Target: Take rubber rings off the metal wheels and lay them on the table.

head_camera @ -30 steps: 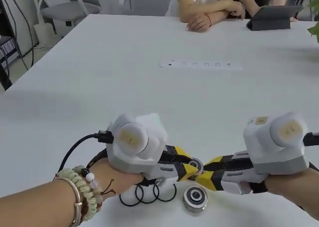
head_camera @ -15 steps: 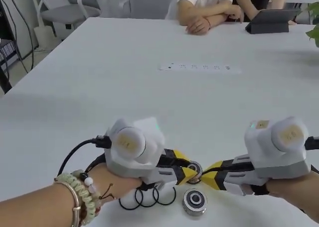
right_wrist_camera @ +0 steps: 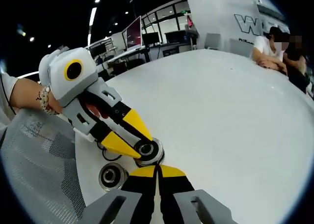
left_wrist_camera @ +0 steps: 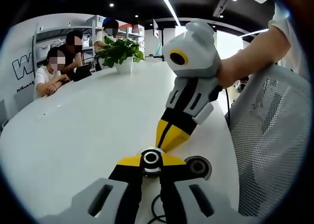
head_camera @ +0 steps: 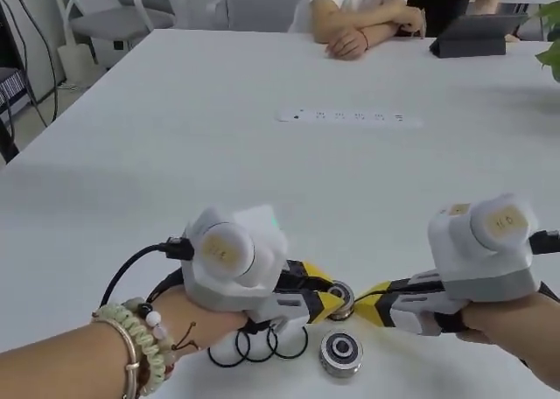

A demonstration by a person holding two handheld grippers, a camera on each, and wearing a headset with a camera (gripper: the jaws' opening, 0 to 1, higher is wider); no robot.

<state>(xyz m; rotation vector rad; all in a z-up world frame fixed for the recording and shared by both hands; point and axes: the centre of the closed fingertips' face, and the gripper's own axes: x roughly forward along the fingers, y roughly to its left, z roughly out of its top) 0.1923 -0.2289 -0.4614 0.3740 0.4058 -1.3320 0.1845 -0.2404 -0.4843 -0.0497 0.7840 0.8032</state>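
My left gripper (head_camera: 332, 301) is shut on a small metal wheel (head_camera: 341, 297), held just above the white table (head_camera: 262, 154). In the left gripper view the wheel (left_wrist_camera: 151, 158) sits between the yellow tips. My right gripper (head_camera: 361, 308) comes in from the right with its jaws shut, tips touching the wheel's rim (right_wrist_camera: 149, 151); whether they pinch a rubber ring is hidden. A second metal wheel (head_camera: 340, 353) lies flat on the table just below. Three black rubber rings (head_camera: 259, 345) lie overlapping beside it, under my left hand.
A white power strip (head_camera: 348, 116) lies mid-table. At the far edge a person rests folded arms (head_camera: 363, 27) beside a dark tablet (head_camera: 477, 33). A potted plant (left_wrist_camera: 120, 52) stands on the table further off. A mesh chair back (left_wrist_camera: 270, 135) is close behind.
My right gripper has lifted slightly and stays against the held wheel. My left gripper, the loose wheel and the rings are as before.
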